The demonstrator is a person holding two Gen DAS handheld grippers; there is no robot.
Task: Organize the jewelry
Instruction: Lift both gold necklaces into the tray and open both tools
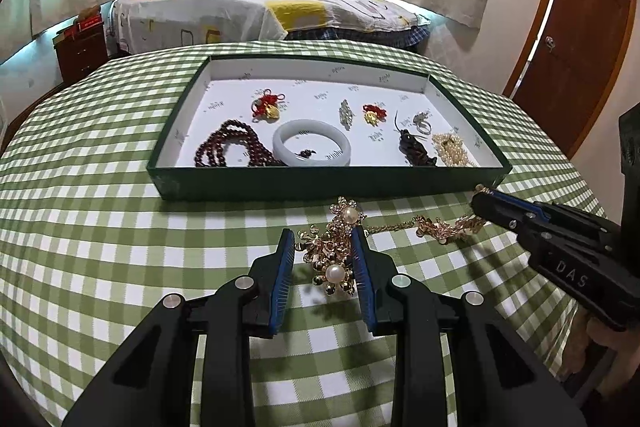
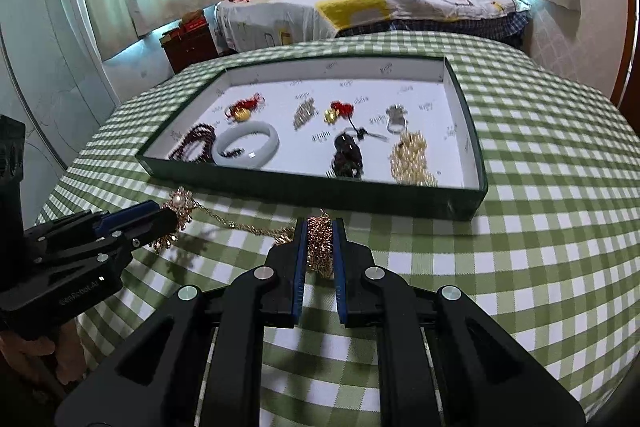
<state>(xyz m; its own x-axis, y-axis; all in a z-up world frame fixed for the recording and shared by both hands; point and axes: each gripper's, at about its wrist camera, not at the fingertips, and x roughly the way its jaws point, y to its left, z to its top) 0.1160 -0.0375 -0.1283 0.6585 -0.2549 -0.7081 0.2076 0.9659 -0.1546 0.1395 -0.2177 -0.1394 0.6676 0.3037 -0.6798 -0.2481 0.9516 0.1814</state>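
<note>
A gold necklace with pearl flower ornaments (image 1: 334,251) lies on the green checked tablecloth in front of a green tray (image 1: 256,183). My left gripper (image 1: 323,239) is open around the flower end; the right finger touches it. My right gripper (image 2: 320,227) is shut on the bunched gold chain end (image 2: 319,243); it also shows in the left wrist view (image 1: 480,201). The chain (image 2: 244,227) runs between the two ends. The tray holds dark red beads (image 1: 228,147), a pale jade bangle (image 1: 312,147), red knot charms (image 1: 266,105), a dark pendant (image 1: 414,147), rings and a pearl string (image 1: 452,149).
The round table (image 1: 100,227) fills the foreground, with its edge dropping off at left and right. A bed (image 1: 260,11) and a nightstand (image 1: 80,51) stand behind it. A brown door (image 1: 576,47) is at the right.
</note>
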